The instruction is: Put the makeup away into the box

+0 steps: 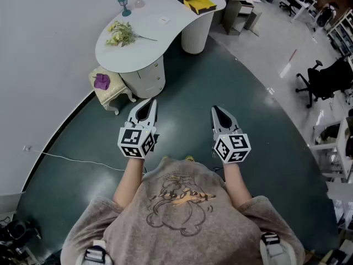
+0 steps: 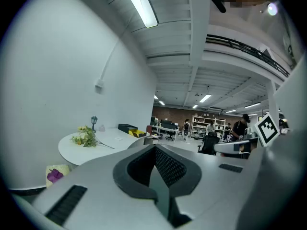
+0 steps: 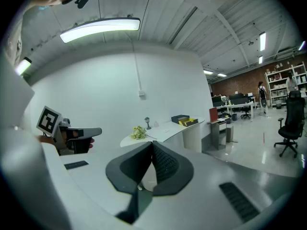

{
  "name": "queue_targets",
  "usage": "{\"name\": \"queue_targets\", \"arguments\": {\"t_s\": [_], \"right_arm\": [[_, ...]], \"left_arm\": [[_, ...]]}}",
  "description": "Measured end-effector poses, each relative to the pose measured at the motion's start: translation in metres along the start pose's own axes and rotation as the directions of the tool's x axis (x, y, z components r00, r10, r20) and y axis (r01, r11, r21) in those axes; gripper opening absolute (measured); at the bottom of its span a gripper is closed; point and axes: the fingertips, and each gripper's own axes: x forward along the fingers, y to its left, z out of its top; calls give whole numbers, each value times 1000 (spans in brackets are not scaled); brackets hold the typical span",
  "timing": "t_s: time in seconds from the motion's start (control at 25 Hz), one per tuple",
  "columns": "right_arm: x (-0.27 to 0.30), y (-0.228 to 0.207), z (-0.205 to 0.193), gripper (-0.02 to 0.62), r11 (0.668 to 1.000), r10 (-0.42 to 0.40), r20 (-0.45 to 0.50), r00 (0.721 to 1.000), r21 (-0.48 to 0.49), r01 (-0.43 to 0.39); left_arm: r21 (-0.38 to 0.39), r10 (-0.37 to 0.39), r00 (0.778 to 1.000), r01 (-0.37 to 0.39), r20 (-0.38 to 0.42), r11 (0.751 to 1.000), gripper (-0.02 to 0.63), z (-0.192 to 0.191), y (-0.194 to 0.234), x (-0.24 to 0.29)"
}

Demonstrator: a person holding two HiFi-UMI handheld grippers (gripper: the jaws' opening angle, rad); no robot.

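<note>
Brown shirt [image 1: 182,203] appears only in the head view, beneath the closed, empty left gripper [image 1: 151,103] and right gripper [image 1: 215,110].

It was an open-plan office. A curved white desk [image 1: 138,43] stood against a bare white wall at the upper left of the head view, and a black swivel chair [image 1: 319,81] sat at its right edge. At the right of the right gripper view were work desks [image 3: 240,102], storage shelves [image 3: 283,78] and a brick wall [image 3: 240,86], with a strip light [image 3: 100,27] overhead.
</note>
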Motion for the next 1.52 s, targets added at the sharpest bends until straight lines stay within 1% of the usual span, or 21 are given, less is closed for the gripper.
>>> {"name": "queue_targets", "arguments": {"t_s": [0.08, 0.16, 0.24, 0.4, 0.56, 0.68, 0.88, 1.16, 1.52], "right_arm": [[3, 9, 0, 0, 1000, 29, 4, 1000, 9, -29], [6, 16, -3, 0, 999, 42, -3, 999, 15, -42], [7, 20, -8, 0, 999, 39, -18, 999, 18, -39], [11, 29, -18, 2, 999, 27, -35, 999, 23, -26], [12, 37, -30, 2, 999, 1, -39, 999, 33, 0], [18, 41, -32, 2, 999, -9, -37, 999, 37, 10], [33, 37, -29, 2, 999, -15, -29, 999, 37, 16], [73, 13, -23, 2, 999, -9, -32, 999, 40, 10], [153, -36, 4, 2, 998, 15, -47, 999, 60, -12]], "left_arm": [[-3, -3, 1000, 3, -2, 1000, 18, 0, 4, -1], [-3, -4, 1000, 4, -3, 1000, 19, 0, 7, -3], [2, -7, 1000, 7, -6, 1000, 19, 0, 11, -5], [38, -29, 999, 30, -18, 999, 20, -5, 21, -5], [39, -52, 998, 53, -22, 998, 19, -10, 30, -6], [44, -70, 997, 71, -21, 997, 19, -9, 33, -4], [54, -73, 997, 74, -23, 996, 18, -9, 41, 11], [46, -70, 997, 71, -20, 996, 18, -8, 59, 53], [44, -55, 998, 56, -20, 997, 20, 13, 84, 144]]}}
